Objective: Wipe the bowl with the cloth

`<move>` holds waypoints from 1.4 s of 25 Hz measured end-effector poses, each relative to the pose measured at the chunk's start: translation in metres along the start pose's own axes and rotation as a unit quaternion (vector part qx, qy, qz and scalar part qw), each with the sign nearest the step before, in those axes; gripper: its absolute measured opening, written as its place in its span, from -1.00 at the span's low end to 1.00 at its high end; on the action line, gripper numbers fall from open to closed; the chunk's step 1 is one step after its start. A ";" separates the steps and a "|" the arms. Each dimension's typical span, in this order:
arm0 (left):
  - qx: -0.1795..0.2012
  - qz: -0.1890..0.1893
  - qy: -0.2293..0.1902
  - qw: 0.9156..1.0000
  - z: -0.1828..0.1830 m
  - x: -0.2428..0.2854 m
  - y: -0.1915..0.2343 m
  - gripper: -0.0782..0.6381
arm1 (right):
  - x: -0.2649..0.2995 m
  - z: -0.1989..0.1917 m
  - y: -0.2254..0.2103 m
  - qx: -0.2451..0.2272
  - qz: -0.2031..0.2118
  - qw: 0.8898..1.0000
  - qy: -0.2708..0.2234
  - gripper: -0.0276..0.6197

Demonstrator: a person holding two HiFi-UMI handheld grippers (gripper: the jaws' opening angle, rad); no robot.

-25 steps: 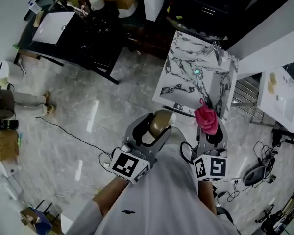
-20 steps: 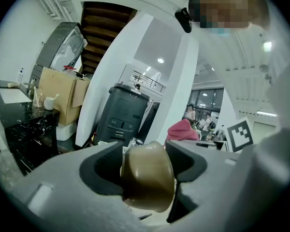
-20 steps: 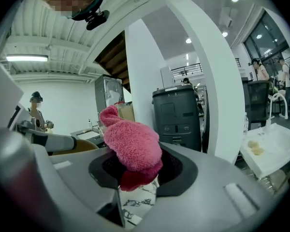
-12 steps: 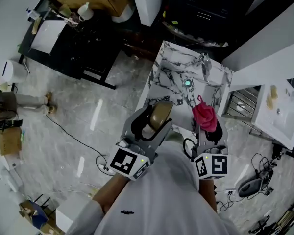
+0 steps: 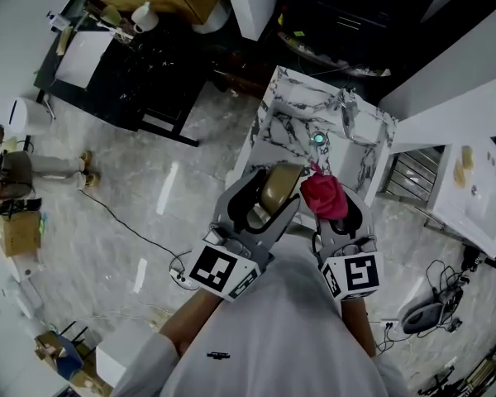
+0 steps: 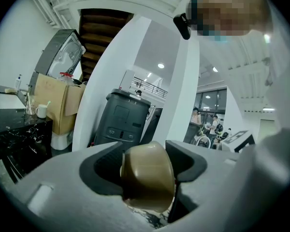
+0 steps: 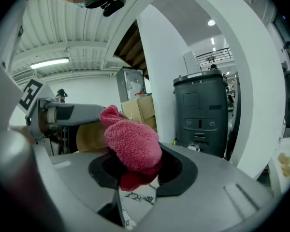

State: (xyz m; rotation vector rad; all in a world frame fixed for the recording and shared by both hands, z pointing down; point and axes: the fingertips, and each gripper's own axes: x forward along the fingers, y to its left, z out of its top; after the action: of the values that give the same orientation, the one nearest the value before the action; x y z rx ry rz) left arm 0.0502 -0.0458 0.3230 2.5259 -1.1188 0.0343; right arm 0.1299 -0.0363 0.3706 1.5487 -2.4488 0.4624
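1. Head view: A tan bowl [image 5: 279, 188] is gripped on its side by the left gripper [image 5: 269, 195], whose jaws are closed on the bowl's wall. A pink cloth [image 5: 324, 195] is bunched in the right gripper [image 5: 332, 207], whose jaws are closed on it. Both are held in the air above the near edge of a marble-patterned counter [image 5: 288, 129]. The cloth is seen just beside the bowl's right side; whether the two touch cannot be told here.

2. Left gripper view: The bowl is seen clamped between the two jaws, which are spread only as wide as the part they hold. A dark grey bin [image 6: 122, 121] and a cardboard box [image 6: 53, 103] are seen in the background.

3. Right gripper view: The cloth is seen pinched between the nearly closed jaws, with its fluffy bulk standing above them and a darker fold hanging below. The bowl is partly seen to the left behind the cloth, held by the left gripper, whose marker cube is turned towards the camera. The marble pattern is seen through the gap under the jaws.
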 end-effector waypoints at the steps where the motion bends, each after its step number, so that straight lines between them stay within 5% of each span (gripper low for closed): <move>1: -0.003 0.000 -0.003 1.000 0.000 0.001 0.001 0.01 | 0.003 -0.003 0.002 -0.008 0.001 1.000 0.006 -0.46; 13: -0.056 -0.041 -0.006 0.998 0.004 0.004 -0.001 0.02 | 0.031 0.020 0.042 -0.198 0.030 0.980 -0.005 -0.46; 17: -0.030 -0.048 -0.020 0.998 0.018 0.003 -0.007 0.03 | 0.041 0.018 0.057 -0.266 0.028 0.964 0.011 -0.46; 35: -0.060 -0.028 -0.019 0.998 0.017 0.002 0.008 0.02 | 0.025 0.001 0.078 -0.252 0.123 0.960 0.025 -0.46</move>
State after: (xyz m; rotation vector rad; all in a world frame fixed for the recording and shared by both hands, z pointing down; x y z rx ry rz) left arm 0.0434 -0.0582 0.3102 2.4593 -1.0308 -0.0939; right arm 0.0483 -0.0264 0.3667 1.0197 -2.4672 -0.0899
